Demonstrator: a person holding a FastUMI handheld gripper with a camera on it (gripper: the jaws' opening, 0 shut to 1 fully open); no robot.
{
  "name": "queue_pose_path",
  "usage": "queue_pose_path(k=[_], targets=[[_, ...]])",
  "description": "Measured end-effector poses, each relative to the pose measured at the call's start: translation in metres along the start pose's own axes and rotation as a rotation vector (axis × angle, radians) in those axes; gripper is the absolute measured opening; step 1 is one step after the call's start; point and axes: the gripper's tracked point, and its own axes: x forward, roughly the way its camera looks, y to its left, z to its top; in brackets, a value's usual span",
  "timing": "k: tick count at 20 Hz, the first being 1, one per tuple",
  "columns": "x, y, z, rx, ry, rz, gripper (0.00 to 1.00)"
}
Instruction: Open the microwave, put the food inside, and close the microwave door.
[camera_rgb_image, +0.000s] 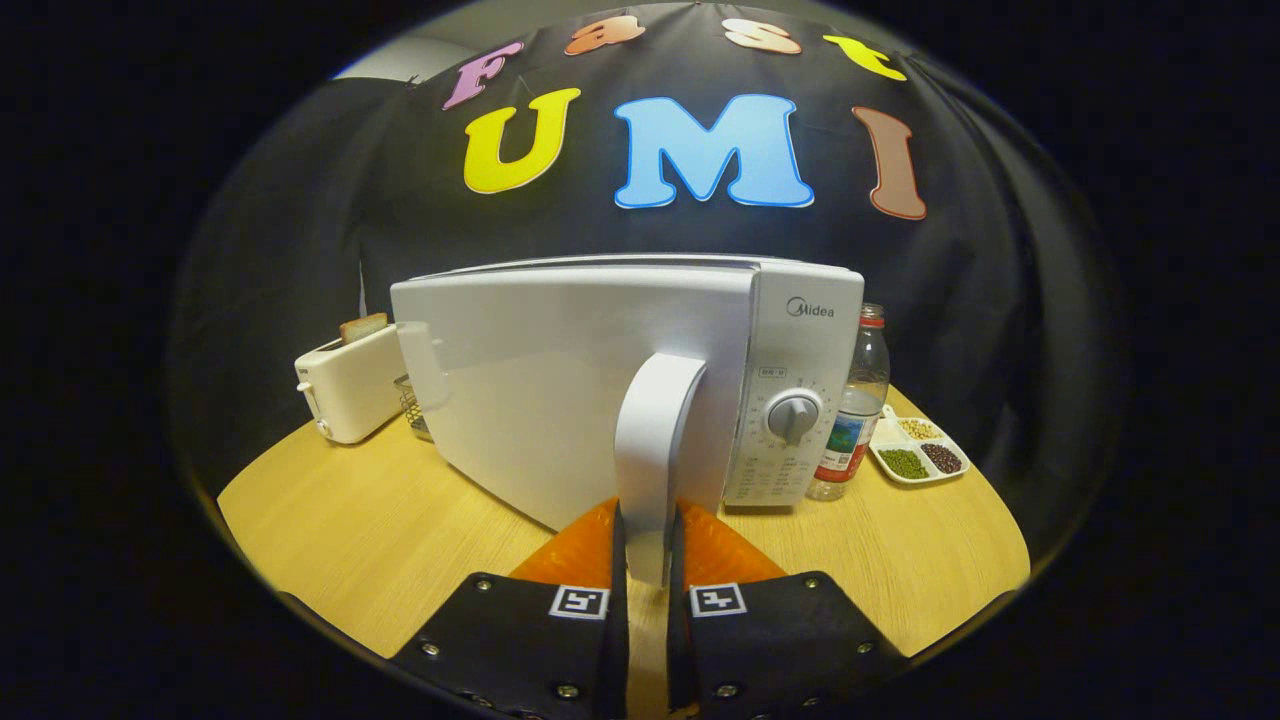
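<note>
On the wooden table (330, 520) stands the white microwave (560, 400), its door (540, 390) swung partly out toward the camera. Clamped on the door's curved handle (655, 440) is the gripper (647, 540), one finger pressed to each side of it. Left of the microwave sits a toaster (345, 395) with a slice of bread (362, 326) in its slot. Right of the microwave stands a water bottle (852, 410), and beyond that a divided dish of beans (918, 452).
</note>
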Motion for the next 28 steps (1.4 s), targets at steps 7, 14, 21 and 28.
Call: queue_pose_path(k=[7,14,21,28], targets=[[-0.048,0.045,-0.028,-0.021,0.048,0.034,0.23],[-0.077,0.084,-0.041,-0.038,0.067,0.058,0.23],[-0.102,0.136,-0.053,-0.061,0.075,0.098,0.23],[-0.119,0.193,-0.064,-0.067,0.071,0.138,0.23]])
